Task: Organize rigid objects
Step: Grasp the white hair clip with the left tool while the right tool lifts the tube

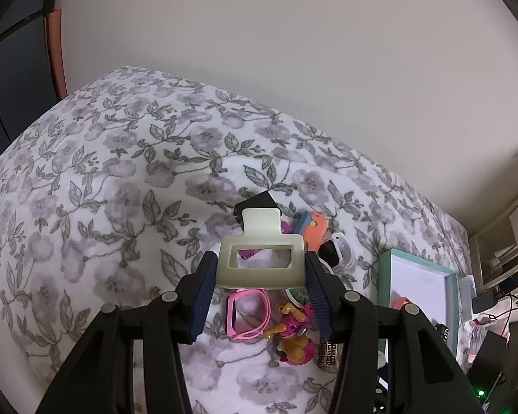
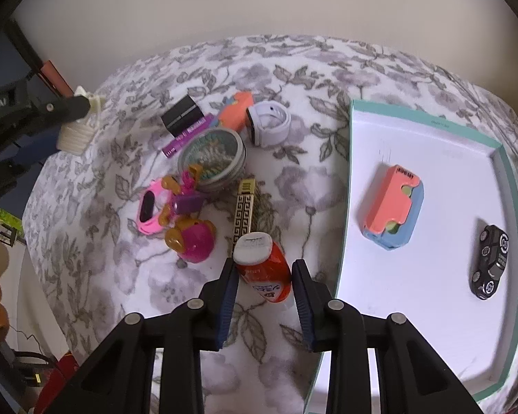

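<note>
My left gripper (image 1: 260, 269) is shut on a cream plastic hair claw clip (image 1: 262, 258) and holds it above the floral bedspread; it also shows in the right wrist view (image 2: 77, 127). My right gripper (image 2: 264, 272) has its jaws around a red bottle with a white cap (image 2: 264, 269) lying on the bedspread, the fingers close beside it. A teal-rimmed white tray (image 2: 431, 327) at the right holds an orange-and-blue case (image 2: 393, 207) and a black toy car (image 2: 488, 262).
Loose items lie on the bedspread: pink watch (image 2: 150, 210), pink toy figure (image 2: 190, 231), round tin (image 2: 212, 158), gold-black tube (image 2: 243, 214), white smartwatch (image 2: 269, 122), orange case (image 2: 236, 110), black box (image 2: 183, 114), purple tube (image 2: 188, 134). Wall behind, shelves at right (image 1: 500, 258).
</note>
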### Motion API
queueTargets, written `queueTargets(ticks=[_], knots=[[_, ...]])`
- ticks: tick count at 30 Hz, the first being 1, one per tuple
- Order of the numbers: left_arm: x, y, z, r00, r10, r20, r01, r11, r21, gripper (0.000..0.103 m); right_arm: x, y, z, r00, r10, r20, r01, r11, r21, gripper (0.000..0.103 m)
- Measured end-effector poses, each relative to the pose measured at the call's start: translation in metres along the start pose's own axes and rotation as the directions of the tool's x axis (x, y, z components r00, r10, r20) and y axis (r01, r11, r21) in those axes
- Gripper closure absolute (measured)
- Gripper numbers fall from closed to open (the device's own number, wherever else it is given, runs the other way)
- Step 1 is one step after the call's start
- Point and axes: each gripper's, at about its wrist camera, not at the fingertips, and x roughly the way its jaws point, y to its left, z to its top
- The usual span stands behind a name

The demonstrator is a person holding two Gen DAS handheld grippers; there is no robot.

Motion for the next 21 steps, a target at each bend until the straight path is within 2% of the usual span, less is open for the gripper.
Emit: queueTargets(ticks=[5,12,21], knots=[[-0.003,-0.001,0.000,1.000,-0.005,0.008,0.005,1.000,-0.002,0.051,-0.008,0.000,0.003,1.000,0.005,0.023,-0.005,1.000,0.005,0.069],[-0.014,-0.012,-0.002,0.999,-0.032,0.032,0.031,0.999,0.024,0.051,-0.038,-0.010,0.009,0.995,0.002,0.104,-0.007,0.999,0.043,0.069],[-0.019,-0.045,-0.015,0.995,-0.091,0.027,0.088,0.990,0.107,0.051,-0.066,-0.054,0.006,0.988,-0.082,0.129,0.060,0.985,0.161,0.069]])
